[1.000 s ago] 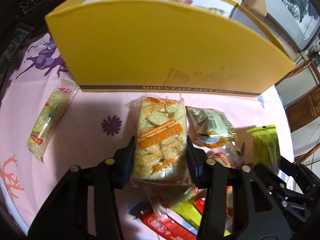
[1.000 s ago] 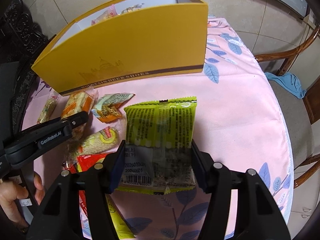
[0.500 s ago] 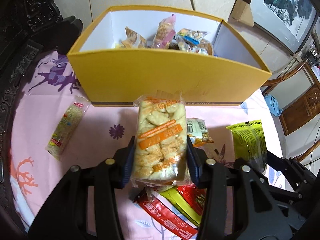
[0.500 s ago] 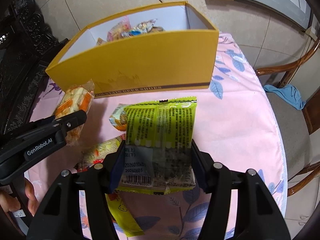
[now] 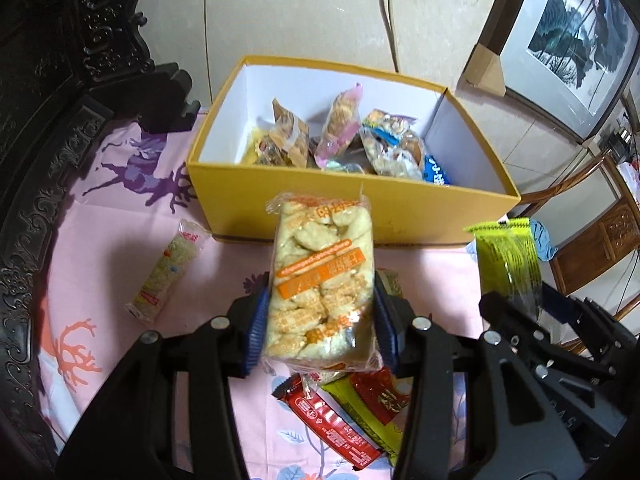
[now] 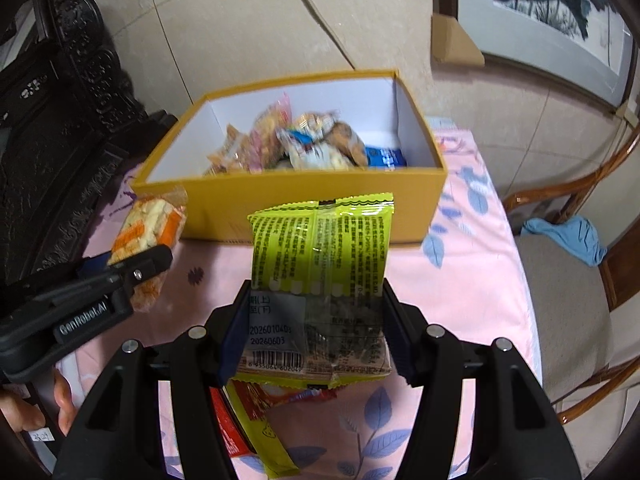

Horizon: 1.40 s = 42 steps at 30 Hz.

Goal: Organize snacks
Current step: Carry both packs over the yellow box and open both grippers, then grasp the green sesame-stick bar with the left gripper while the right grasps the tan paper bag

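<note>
Partly done: several snacks already sit in the yellow box (image 5: 352, 208).
Left gripper (image 5: 320, 320) clamps a cracker pack (image 5: 322, 280), right gripper (image 6: 314, 328) a green packet (image 6: 320, 264); a noodle pack (image 5: 168, 268) and red packets (image 5: 332, 424) remain on the table.

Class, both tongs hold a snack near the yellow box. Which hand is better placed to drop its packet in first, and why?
Probably the right. The right tongs hold the green packet squarely before the yellow box, near its open middle. The left tongs hold the cracker pack closer to the box's left side, so they are slightly worse placed.
</note>
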### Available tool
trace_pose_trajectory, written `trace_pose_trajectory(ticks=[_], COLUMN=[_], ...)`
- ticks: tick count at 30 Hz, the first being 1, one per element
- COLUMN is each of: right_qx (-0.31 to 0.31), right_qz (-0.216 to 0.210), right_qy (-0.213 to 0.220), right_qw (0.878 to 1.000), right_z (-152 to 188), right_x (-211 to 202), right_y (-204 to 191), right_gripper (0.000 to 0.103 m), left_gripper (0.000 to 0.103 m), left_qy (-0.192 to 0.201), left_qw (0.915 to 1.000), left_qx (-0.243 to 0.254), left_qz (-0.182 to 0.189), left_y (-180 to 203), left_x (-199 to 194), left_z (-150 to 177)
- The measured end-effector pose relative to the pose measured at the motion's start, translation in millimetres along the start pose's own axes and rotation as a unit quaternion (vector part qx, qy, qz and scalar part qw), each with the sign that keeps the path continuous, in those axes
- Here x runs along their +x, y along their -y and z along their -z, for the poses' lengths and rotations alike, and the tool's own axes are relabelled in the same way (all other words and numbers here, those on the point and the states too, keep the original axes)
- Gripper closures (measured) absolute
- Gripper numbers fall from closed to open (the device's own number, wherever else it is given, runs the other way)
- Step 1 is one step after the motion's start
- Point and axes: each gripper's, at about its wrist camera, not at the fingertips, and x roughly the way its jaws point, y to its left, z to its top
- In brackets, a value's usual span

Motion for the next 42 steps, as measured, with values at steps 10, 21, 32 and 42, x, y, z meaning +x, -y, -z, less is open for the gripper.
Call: trace_pose_trajectory(ticks=[10,21,32,42], right_qx=[-0.011,-0.005,-0.005,0.057], right_qz=[-0.013,-0.002,-0.009,-0.043], right_qy=[0.023,0.028,0.033,-0.076], right_qw=[1.000,1.000,0.999,0.995], right_z=[-50.3,-131.2,-129.7,19.7], right_x=[-2.7,32.3,19.9,65.6], right_y=[-2.6,2.7,22.5,-8.8], right_gripper=[0.043,0.039,0.037,0.036], left_gripper=[0.056,0.010,0.003,0.003], left_qy=[0.021,0.032,0.071,0.031], left_qw=[0.9998,0.9987,0.9934,0.9799], left_qx=[0.000,0.005,-0.076,-0.169], left_qz=[0.002,-0.040,-0.047,-0.101], left_y=[-1.7,-4.1,-55.0,-132.4], left_x=[-5.2,30.4,-5.4,5.6], left_z=[-43.0,-141.4,-132.3,-12.4])
